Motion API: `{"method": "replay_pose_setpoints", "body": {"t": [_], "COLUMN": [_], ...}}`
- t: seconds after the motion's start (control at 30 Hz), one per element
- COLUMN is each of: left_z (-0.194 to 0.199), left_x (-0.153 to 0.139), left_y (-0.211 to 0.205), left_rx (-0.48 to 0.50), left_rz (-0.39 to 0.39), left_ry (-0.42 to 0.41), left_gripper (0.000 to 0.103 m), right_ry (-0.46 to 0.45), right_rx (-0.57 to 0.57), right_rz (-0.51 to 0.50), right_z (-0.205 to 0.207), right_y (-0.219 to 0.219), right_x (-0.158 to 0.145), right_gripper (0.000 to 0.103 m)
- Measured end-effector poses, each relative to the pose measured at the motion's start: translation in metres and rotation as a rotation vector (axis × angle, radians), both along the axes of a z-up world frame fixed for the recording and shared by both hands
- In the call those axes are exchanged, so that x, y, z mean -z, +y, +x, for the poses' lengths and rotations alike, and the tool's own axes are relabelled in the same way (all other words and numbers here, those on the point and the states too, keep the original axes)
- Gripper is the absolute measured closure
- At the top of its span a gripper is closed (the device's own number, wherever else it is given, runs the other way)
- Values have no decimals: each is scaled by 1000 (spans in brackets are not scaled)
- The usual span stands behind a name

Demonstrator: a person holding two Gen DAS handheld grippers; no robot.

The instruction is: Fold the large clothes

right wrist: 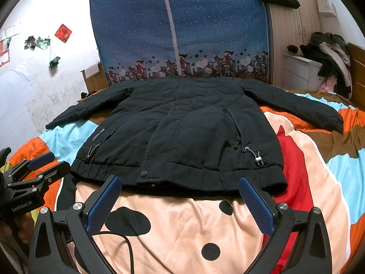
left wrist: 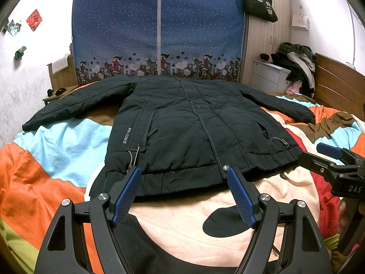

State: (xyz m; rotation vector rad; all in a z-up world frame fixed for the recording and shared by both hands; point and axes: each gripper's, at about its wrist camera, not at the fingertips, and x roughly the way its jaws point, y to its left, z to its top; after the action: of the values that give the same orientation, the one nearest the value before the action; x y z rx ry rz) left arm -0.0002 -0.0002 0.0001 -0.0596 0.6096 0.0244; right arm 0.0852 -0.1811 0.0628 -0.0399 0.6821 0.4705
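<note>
The jacket point(left wrist: 182, 123) lies flat across the bed point(left wrist: 57, 150), hem at the near edge, sleeves spread. Left gripper point(left wrist: 183, 178) and right gripper point(right wrist: 180, 186) hover just off the hem, jaws spread, grasping nothing. The padded, slick fabric may slip from a shallow pinch, and its bulk could spring a fold back open

Right tongs point(right wrist: 180, 190) gape above the spread dark jacket's point(right wrist: 182, 125) hem.

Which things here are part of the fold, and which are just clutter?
For the job:
dark jacket, spread flat on the bed
left hand-held gripper, open
right hand-held gripper, open

Lying about:
clothes pile on the drawers
black tote bag
patterned bedspread
</note>
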Motion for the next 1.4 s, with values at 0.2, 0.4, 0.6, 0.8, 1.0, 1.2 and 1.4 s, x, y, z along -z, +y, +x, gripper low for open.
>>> {"method": "replay_pose_setpoints", "body": {"t": [0.2,0.4,0.6,0.8,1.0,1.2,1.4], "left_z": [0,0,0,0,0,0,0], "left_x": [0,0,0,0,0,0,0], "left_y": [0,0,0,0,0,0,0], "left_rx": [-1,0,0,0,0,0,0], "left_rz": [1,1,1,1,1,2,2], "left_ry": [0,1,1,1,2,2,4], "left_gripper": [31,31,31,31,31,31,31], "right_ry": [4,6,11,15,19,23,27], "right_rx": [0,4,5,6,7,7,6], "right_rz": [2,5,8,10,13,15,18], "right_z": [0,-1,-3,-2,-2,-2,-1], "right_y": [0,0,0,0,0,0,-1], "right_x": [1,2,4,4,4,5,5], "right_gripper": [0,0,0,0,0,0,0]}}
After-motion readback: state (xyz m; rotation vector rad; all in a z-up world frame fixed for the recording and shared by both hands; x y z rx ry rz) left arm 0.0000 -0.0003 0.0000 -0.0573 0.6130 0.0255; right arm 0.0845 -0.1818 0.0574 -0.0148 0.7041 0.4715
